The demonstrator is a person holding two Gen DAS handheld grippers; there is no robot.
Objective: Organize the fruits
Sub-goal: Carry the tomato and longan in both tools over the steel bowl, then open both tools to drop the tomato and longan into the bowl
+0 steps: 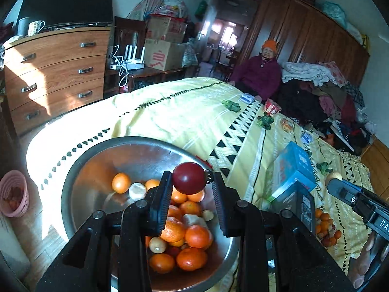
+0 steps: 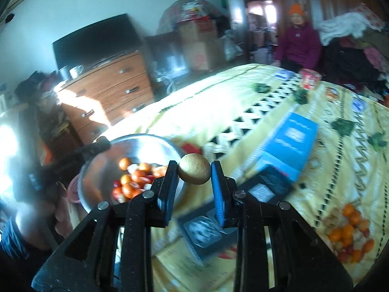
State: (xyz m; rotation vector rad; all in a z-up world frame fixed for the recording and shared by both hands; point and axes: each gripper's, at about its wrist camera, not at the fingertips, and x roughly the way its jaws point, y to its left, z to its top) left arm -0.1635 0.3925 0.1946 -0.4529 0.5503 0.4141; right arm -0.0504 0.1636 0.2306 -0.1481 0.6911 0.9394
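Note:
My left gripper is shut on a dark red round fruit and holds it over a steel bowl with several oranges and small pale fruits inside. My right gripper is shut on a tan round fruit above the yellow bedspread, just right of the same bowl. A pile of loose small oranges and other fruits lies on the bedspread at the right; it also shows in the left wrist view. The right gripper's body shows at the right of the left wrist view.
A blue box and a dark box lie on the bed beside the bowl. A pink basket stands on the floor at left. A wooden dresser stands behind. A person in purple sits at the far side.

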